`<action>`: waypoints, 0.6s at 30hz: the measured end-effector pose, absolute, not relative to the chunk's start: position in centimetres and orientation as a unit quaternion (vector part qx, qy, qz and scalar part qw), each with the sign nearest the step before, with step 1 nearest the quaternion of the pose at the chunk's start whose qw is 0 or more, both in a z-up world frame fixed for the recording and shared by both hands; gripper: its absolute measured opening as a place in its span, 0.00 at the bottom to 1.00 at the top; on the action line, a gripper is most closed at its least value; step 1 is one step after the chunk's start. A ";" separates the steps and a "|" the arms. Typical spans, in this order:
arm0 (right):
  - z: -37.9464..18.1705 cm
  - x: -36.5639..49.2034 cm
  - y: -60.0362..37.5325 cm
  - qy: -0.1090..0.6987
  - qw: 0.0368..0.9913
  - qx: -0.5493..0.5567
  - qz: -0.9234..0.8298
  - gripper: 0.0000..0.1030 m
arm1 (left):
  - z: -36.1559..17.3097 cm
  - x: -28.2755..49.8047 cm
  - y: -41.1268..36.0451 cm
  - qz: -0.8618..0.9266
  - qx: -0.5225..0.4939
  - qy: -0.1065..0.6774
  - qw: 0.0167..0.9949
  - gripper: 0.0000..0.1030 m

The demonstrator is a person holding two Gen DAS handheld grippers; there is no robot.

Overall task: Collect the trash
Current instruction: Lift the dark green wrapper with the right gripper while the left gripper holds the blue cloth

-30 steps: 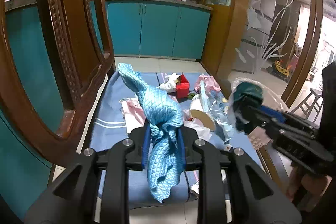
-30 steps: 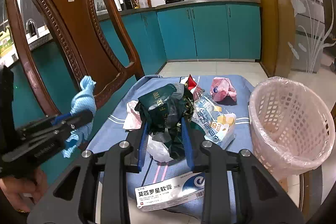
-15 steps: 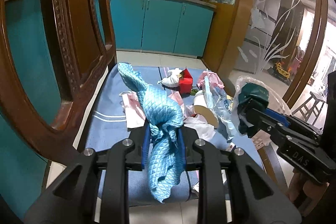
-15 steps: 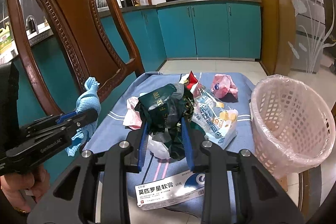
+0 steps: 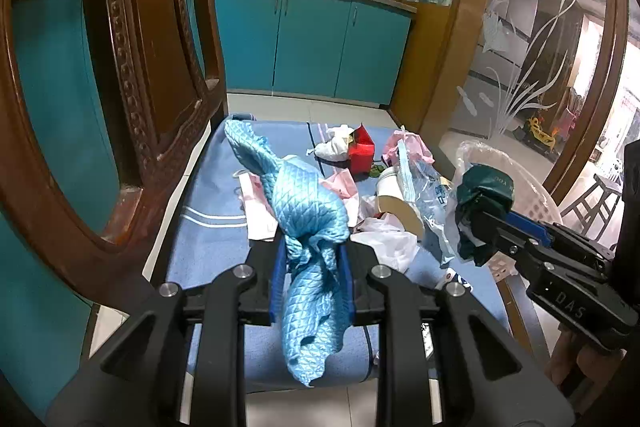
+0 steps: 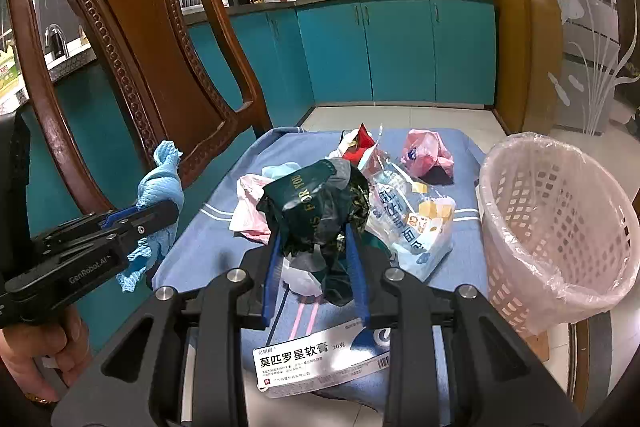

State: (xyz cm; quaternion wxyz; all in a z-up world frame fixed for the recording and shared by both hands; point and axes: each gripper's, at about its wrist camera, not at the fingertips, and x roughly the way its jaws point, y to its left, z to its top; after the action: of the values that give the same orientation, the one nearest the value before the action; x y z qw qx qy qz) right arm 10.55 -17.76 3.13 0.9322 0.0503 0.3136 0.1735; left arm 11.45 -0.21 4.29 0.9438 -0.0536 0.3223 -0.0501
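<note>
Your left hand-held gripper (image 5: 310, 267) is clenched on a crumpled blue quilted cloth (image 5: 308, 223), which bunches above the jaws and hangs below them, lifted over the blue-covered tabletop (image 5: 208, 227). Your right hand-held gripper (image 6: 314, 259) is clenched on a crumpled dark green foil wrapper (image 6: 316, 207), also held above the tabletop. Under and beyond both lies a heap of trash: a clear printed plastic bag (image 6: 412, 223), a pink plastic bag (image 6: 424, 155), a red carton (image 5: 362, 151), white tissue (image 5: 384, 239) and a white ointment box (image 6: 320, 363) at the near edge. A plastic-lined pale pink mesh wastebasket (image 6: 560, 227) stands just beside the tabletop's right edge. A carved wooden chair (image 6: 132, 47) stands at the left.
</note>
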 end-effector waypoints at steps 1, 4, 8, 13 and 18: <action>3.1 10.5 -17.7 0.314 0.932 0.049 0.173 0.30 | 4.3 11.5 -0.2 -0.051 -0.053 0.323 0.944 0.23; 3.2 10.3 -17.7 0.313 0.933 0.043 0.174 0.30 | 4.3 11.5 -0.3 -0.054 -0.049 0.322 0.944 0.23; 3.2 10.3 -17.7 0.313 0.933 0.043 0.174 0.30 | 4.4 11.5 -0.3 -0.057 -0.050 0.321 0.944 0.23; 3.1 10.3 -17.6 0.314 0.932 0.039 0.177 0.30 | 4.2 11.4 -0.1 -0.059 -0.049 0.322 0.944 0.23; 3.1 10.3 -17.7 0.313 0.933 0.040 0.175 0.30 | 4.2 11.3 -0.1 -0.059 -0.048 0.322 0.944 0.23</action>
State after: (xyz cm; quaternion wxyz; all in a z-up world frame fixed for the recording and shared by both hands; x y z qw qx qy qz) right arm 10.33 -17.71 3.12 0.9328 0.0404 0.3126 0.1749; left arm 11.31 -0.12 4.17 0.9435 -0.0481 0.3224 -0.0594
